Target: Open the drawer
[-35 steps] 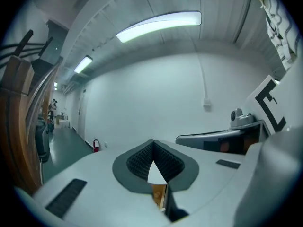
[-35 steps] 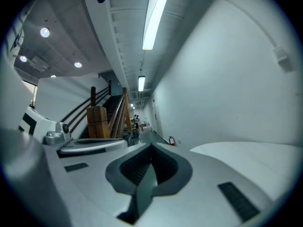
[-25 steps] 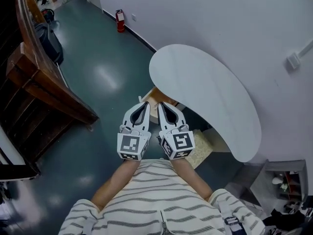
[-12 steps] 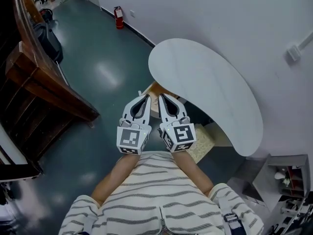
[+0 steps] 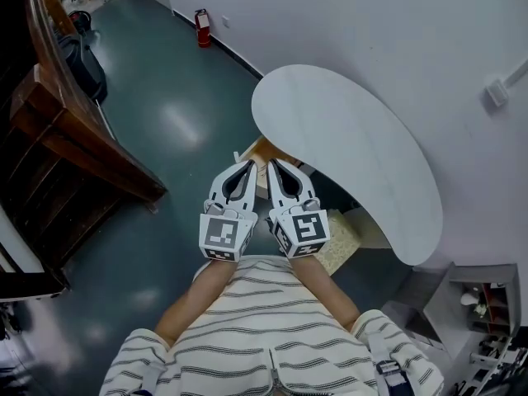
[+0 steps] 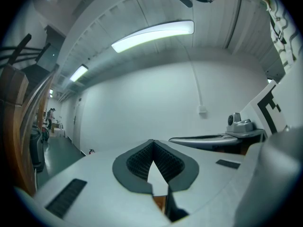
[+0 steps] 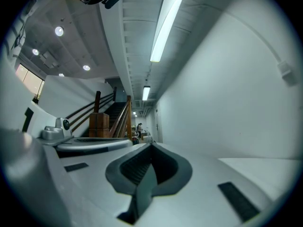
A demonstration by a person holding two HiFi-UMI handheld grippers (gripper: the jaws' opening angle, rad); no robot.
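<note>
How the person looks
White shirt with thin dark stripes (image 5: 272, 332); left white plastic gripper (image 5: 247, 166) and right white plastic gripper (image 5: 271, 164), each with a black-and-white patterned cube.

Teal floor (image 5: 165, 122) w/ white table (image 5: 346, 147), red extinguisher (image 5: 202, 27).

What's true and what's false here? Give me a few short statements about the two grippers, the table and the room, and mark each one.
1. The left gripper has its jaws together with nothing between them. True.
2. The right gripper is clamped on a drawer handle. False: its jaws are together and hold nothing.
3. The white table has a square top. False: the top is rounded, shaped like a bean.
4. A red fire extinguisher stands by the far wall. True.
5. The two grippers are held far apart, one at each end of the table. False: they are side by side in front of the person, near the table's edge.
</note>
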